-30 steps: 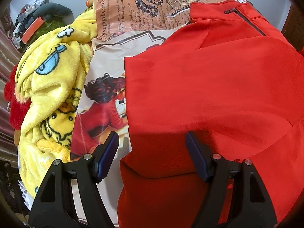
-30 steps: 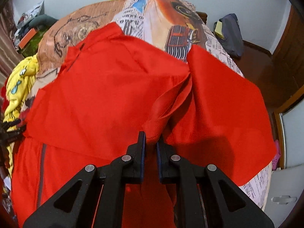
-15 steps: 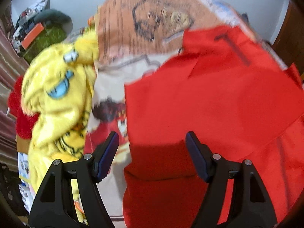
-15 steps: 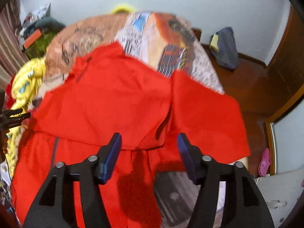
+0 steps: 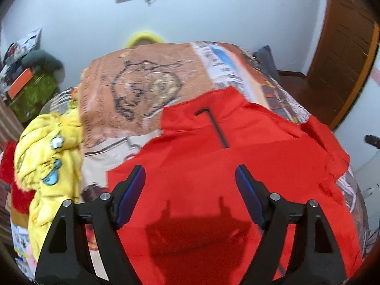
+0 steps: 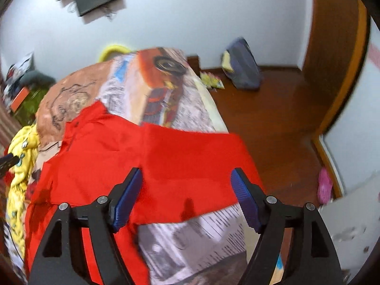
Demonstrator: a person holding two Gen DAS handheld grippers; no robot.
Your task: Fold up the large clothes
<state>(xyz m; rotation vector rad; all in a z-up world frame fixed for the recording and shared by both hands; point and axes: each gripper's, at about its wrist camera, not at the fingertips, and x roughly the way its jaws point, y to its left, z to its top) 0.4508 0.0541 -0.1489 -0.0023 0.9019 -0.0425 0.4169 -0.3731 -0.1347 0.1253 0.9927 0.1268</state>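
Observation:
A large red zip-neck top lies spread on the printed bedspread, collar and black zipper toward the far end. My left gripper is open and empty, held above the top's middle. In the right wrist view the red top has its right sleeve lying flat out to the right on the bedspread. My right gripper is open and empty above that sleeve. The left gripper's tip shows at the left edge.
A yellow cartoon blanket is bunched along the bed's left side beside something red and fluffy. Cluttered shelves stand far left. Right of the bed are wooden floor, a blue bag and a wooden door.
My right gripper opened and let go of the red fabric fold, which now lies flat. Both grippers lifted and tilted up, so more of the room shows.

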